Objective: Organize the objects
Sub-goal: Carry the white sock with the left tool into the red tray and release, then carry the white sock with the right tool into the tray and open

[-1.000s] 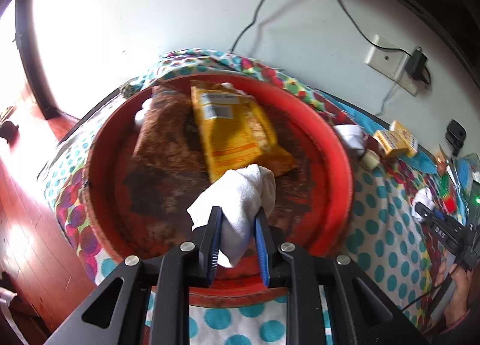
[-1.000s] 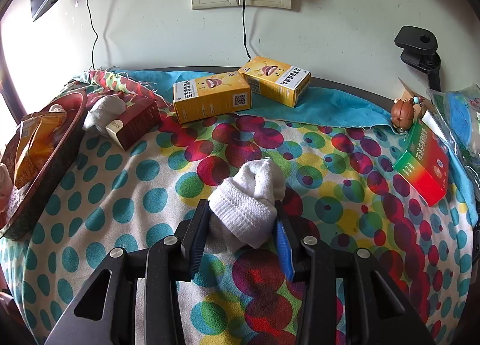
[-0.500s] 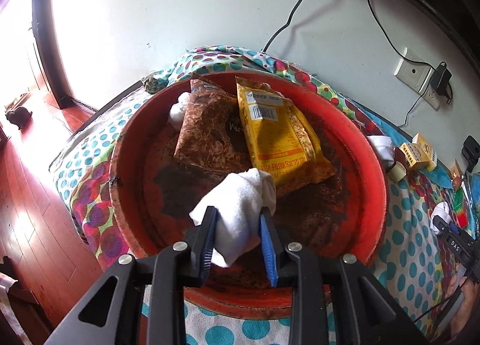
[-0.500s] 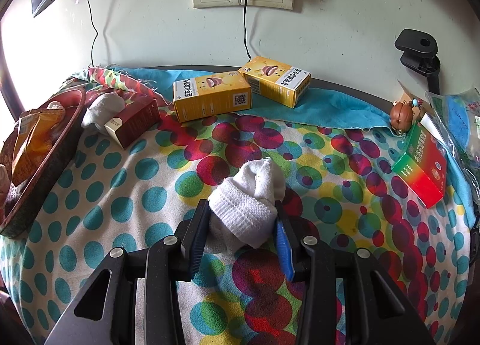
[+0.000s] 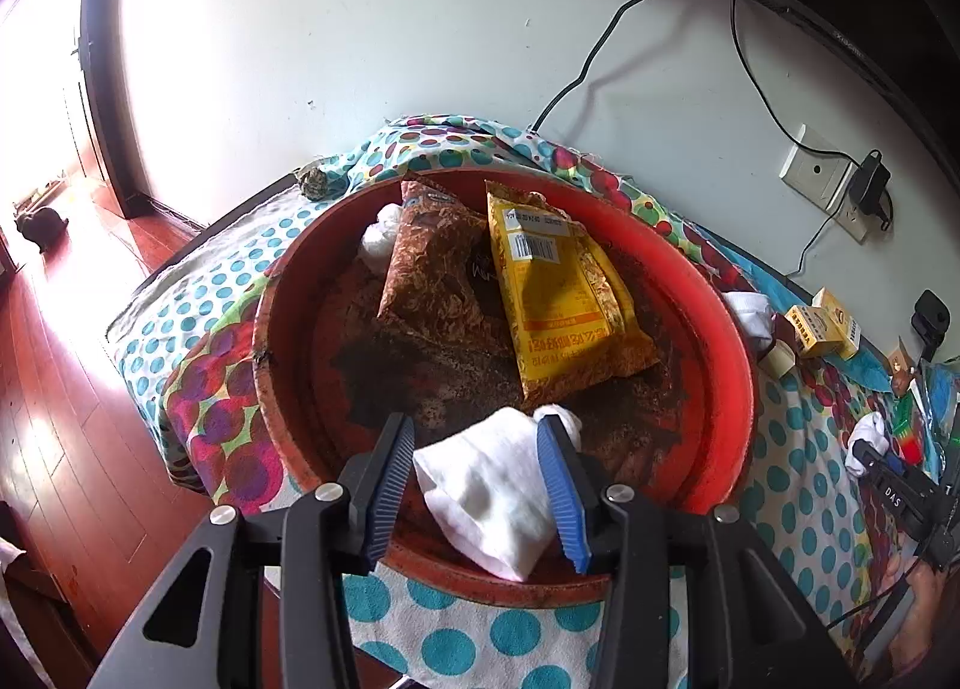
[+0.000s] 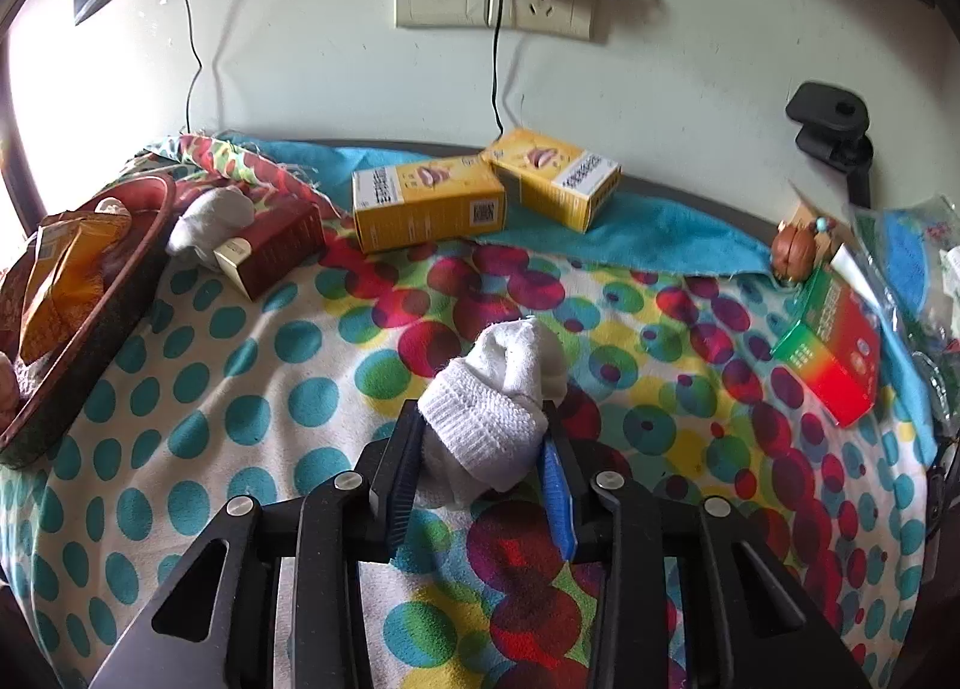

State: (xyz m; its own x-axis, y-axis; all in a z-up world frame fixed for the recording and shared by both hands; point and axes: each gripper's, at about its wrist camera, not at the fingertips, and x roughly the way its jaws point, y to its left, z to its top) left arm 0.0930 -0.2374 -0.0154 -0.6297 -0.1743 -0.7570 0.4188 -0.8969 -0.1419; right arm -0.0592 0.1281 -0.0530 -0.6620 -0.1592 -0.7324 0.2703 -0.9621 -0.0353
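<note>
A red basin (image 5: 729,341) sits on the dotted cloth (image 6: 252,383) over the tabletop. In the basin lie two snack packets, one brown (image 5: 432,269), one yellow (image 5: 564,293) with a barcode label; its print is too small to read. At the basin's near rim the left tool (image 5: 477,485) has just been opening, a white cloth (image 5: 489,500) loose between its pads. Away from the basin stand two yellow boxes (image 6: 426,206), and the right tool (image 6: 480,485), just closing, grips a rolled white sock (image 6: 498,401).

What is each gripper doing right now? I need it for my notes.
Left gripper: jaws just opened, white sock loose between them over the red basin.
Right gripper: closing on a rolled white sock.
</note>
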